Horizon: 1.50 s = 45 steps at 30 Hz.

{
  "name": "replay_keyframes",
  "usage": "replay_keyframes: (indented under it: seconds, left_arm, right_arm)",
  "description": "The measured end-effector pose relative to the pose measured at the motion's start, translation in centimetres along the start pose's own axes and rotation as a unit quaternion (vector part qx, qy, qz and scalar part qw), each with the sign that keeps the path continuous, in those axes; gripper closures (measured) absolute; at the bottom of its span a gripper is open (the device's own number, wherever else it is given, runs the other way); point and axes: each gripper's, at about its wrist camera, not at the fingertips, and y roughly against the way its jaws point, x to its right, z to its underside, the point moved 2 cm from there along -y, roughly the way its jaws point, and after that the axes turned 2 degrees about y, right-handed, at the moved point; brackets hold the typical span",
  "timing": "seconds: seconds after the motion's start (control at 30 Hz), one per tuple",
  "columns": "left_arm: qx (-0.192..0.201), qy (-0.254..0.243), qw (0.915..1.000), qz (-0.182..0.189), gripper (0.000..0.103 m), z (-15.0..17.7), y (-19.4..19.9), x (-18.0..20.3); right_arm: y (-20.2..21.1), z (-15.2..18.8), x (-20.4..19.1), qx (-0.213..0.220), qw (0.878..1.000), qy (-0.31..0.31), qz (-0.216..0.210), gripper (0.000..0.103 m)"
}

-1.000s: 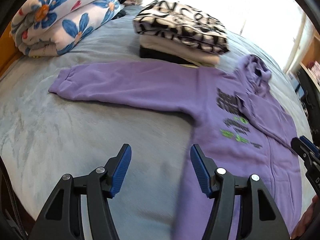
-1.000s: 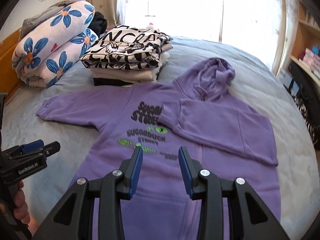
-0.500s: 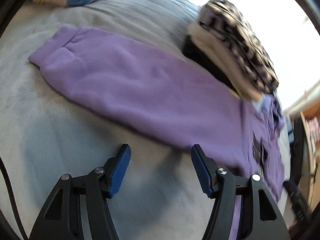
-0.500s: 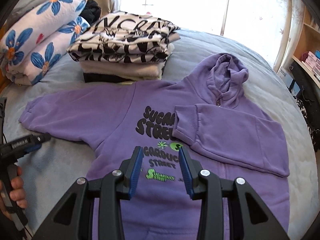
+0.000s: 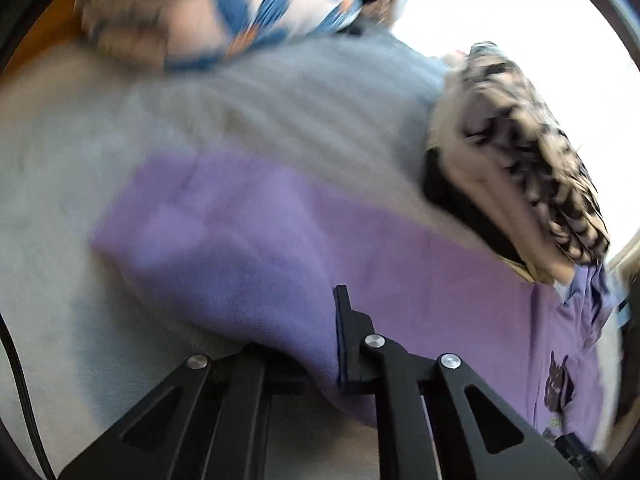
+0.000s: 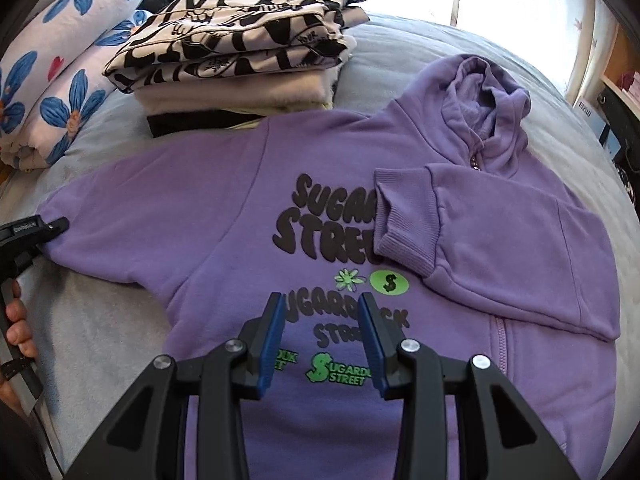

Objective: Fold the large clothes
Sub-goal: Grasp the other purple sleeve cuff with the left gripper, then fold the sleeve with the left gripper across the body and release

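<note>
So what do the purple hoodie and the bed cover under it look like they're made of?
The hoodie looks like thick matte cotton-type fleece: ribbed knit cuff, soft rounded folds, rubbery printed lettering. The bed cover looks like a short-pile, velvety grey fabric, probably synthetic plush, judging by its faintly mottled nap.

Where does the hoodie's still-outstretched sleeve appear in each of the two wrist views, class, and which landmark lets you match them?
Left wrist view: the outstretched sleeve fills the centre, blurred, its lower edge pinched in the left gripper.
Right wrist view: the same sleeve lies at centre left, its end meeting the left gripper at the left edge.
Shared landmark: the stack of folded clothes, with its black-and-white print on top.
</note>
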Motion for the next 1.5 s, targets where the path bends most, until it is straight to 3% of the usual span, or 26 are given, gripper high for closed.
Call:
replay_keyframes:
  seconds: [0.1, 0.27, 0.33, 0.4, 0.47, 0.63, 0.9, 1.17, 1.27, 1.33, 1.5]
  left_arm:
    - [0.055, -0.073, 0.9958, 0.000, 0.097, -0.1, 4.4, 4.7]
    - [0.092, -0.182, 0.9753, 0.085, 0.097, 1.7, 11.7, 14.9]
    - [0.090, -0.220, 0.9647, 0.114, 0.097, 3.4, 13.3, 18.9]
    - [0.082, -0.251, 0.9543, 0.139, 0.097, 5.4, 14.2, 22.5]
    - [0.072, -0.283, 0.9428, 0.161, 0.097, 8.2, 14.6, 26.3]
    - [0.017, -0.321, 0.9278, 0.190, 0.097, 13.8, 13.4, 32.2]
    - [-0.028, -0.371, 0.9110, 0.177, 0.097, 21.4, 11.3, 37.8]
    - [-0.070, -0.398, 0.9007, 0.159, 0.096, 25.4, 8.9, 40.5]
    - [-0.092, -0.400, 0.8966, 0.167, 0.074, 25.9, 8.0, 40.7]
    - [-0.104, -0.402, 0.8924, 0.177, 0.054, 26.4, 7.9, 40.8]
    - [-0.103, -0.408, 0.8903, 0.175, 0.045, 26.6, 8.7, 40.9]
  right_arm:
    - [0.7, 0.0, 1.3, 0.002, 1.000, -0.008, 0.009, 0.066]
    - [2.0, 0.6, 4.7, -0.003, 0.999, -0.028, 0.026, 0.065]
    - [2.3, 1.0, 6.1, -0.015, 0.999, -0.032, 0.027, 0.061]
    - [2.8, 1.9, 8.1, -0.020, 0.999, -0.049, 0.000, 0.044]
    - [3.3, 2.8, 10.0, -0.022, 0.998, -0.062, -0.015, 0.044]
    - [4.1, 5.2, 15.0, -0.037, 0.993, -0.104, -0.039, 0.044]
    - [4.0, 8.0, 22.3, -0.054, 0.984, -0.165, -0.045, 0.044]
    - [3.3, 9.6, 25.4, -0.058, 0.980, -0.185, -0.049, 0.044]
    - [3.1, 9.8, 25.8, -0.058, 0.980, -0.185, -0.047, 0.044]
    - [3.0, 9.8, 26.1, -0.058, 0.980, -0.184, -0.047, 0.044]
    - [3.1, 10.0, 26.4, -0.055, 0.981, -0.182, -0.046, 0.044]
